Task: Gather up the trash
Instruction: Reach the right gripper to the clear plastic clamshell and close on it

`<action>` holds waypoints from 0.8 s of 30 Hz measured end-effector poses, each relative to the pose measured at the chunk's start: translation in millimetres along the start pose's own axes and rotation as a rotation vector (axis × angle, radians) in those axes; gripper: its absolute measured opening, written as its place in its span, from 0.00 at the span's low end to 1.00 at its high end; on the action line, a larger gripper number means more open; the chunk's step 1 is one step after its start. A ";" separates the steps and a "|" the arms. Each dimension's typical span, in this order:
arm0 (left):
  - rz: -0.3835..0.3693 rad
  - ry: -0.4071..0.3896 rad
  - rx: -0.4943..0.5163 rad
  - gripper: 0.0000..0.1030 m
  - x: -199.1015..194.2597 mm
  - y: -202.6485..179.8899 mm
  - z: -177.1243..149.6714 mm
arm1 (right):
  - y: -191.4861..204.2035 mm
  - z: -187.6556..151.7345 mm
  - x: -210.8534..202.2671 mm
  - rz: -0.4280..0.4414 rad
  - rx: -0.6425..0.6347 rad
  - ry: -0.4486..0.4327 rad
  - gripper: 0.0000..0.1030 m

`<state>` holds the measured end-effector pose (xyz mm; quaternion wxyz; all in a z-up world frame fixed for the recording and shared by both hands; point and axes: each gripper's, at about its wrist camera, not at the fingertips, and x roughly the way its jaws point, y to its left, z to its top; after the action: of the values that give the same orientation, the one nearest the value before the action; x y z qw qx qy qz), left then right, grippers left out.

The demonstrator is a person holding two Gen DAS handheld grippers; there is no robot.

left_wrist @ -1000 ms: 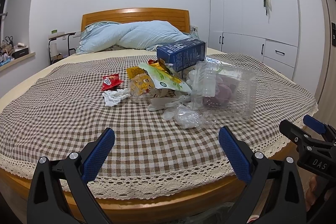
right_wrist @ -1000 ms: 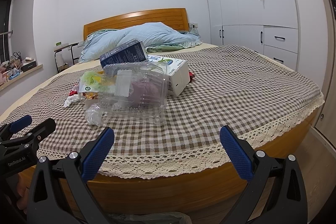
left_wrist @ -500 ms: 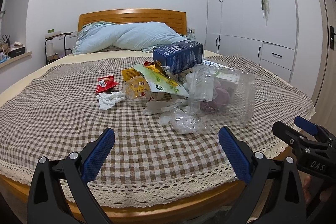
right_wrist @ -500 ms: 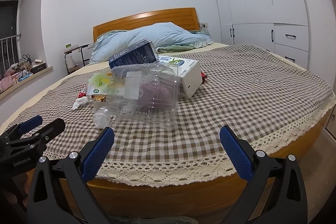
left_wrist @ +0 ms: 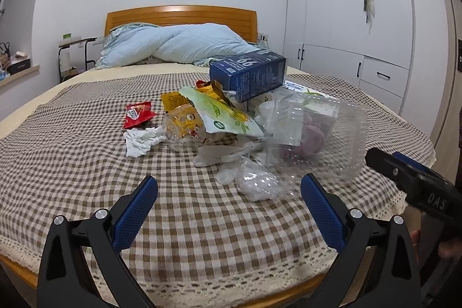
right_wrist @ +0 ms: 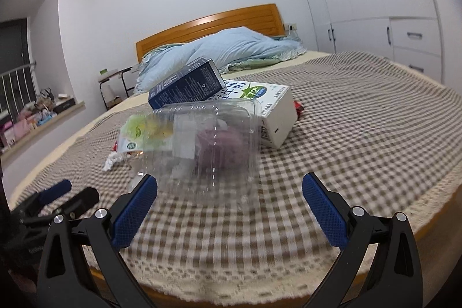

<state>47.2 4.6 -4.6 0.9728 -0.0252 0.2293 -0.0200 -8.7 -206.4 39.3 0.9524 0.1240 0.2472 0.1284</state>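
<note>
A heap of trash lies on the checked bedspread point(left_wrist: 72, 163): a clear plastic clamshell box point(left_wrist: 314, 134) with something purple inside, a dark blue carton point(left_wrist: 248, 75), a green-white snack bag point(left_wrist: 222, 114), a red wrapper point(left_wrist: 138, 114), a crumpled white tissue point(left_wrist: 138, 140) and crumpled clear plastic point(left_wrist: 254, 181). My left gripper point(left_wrist: 228, 207) is open and empty, just short of the crumpled plastic. My right gripper point(right_wrist: 229, 207) is open and empty in front of the clamshell box point(right_wrist: 208, 143). A white milk carton point(right_wrist: 268, 111) lies behind it under the blue carton point(right_wrist: 187, 85).
A light blue duvet point(left_wrist: 179, 45) and wooden headboard point(left_wrist: 182, 16) are at the far end. White wardrobes point(left_wrist: 346, 19) line the right wall. A side table point(left_wrist: 75, 54) and a cluttered window ledge point(right_wrist: 37, 114) are on the left. The bed's lace edge point(right_wrist: 260, 270) is just below the grippers.
Both grippers have moved forward and closer over the bed towards the trash heap. The right wrist view has tilted and is blurred from motion. Both stay open.
</note>
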 end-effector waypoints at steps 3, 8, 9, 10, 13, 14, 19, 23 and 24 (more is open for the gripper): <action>0.009 0.003 -0.001 0.93 5.4 2.8 3.0 | -6.1 8.7 11.0 0.033 0.022 0.005 0.94; 0.018 0.006 -0.008 0.93 12.9 7.5 6.3 | -17.3 20.0 31.2 0.117 0.065 0.049 0.94; 0.019 0.007 -0.010 0.93 14.2 8.2 7.2 | -18.2 21.9 34.8 0.127 0.074 0.052 0.94; 0.018 0.009 -0.013 0.93 15.5 8.8 7.8 | -19.5 23.5 38.1 0.139 0.083 0.058 0.94; 0.016 0.015 -0.019 0.93 18.1 9.7 8.1 | -23.5 27.1 47.9 0.169 0.108 0.080 0.94; 0.013 0.017 -0.019 0.93 18.7 9.4 7.8 | -24.6 27.8 50.4 0.183 0.117 0.083 0.94; 0.012 0.019 -0.007 0.93 18.4 7.8 7.2 | -25.5 29.9 68.3 0.271 0.165 0.108 0.94; 0.011 0.020 -0.011 0.93 17.3 9.8 7.2 | -24.5 28.3 80.8 0.326 0.224 0.144 0.94; 0.012 0.020 -0.013 0.93 16.5 10.6 7.1 | -24.7 27.7 82.7 0.340 0.248 0.152 0.94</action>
<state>65.4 14.6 -6.2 0.9704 -0.0299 0.2391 -0.0130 79.6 -209.0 19.0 0.8730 0.2699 0.3079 0.2649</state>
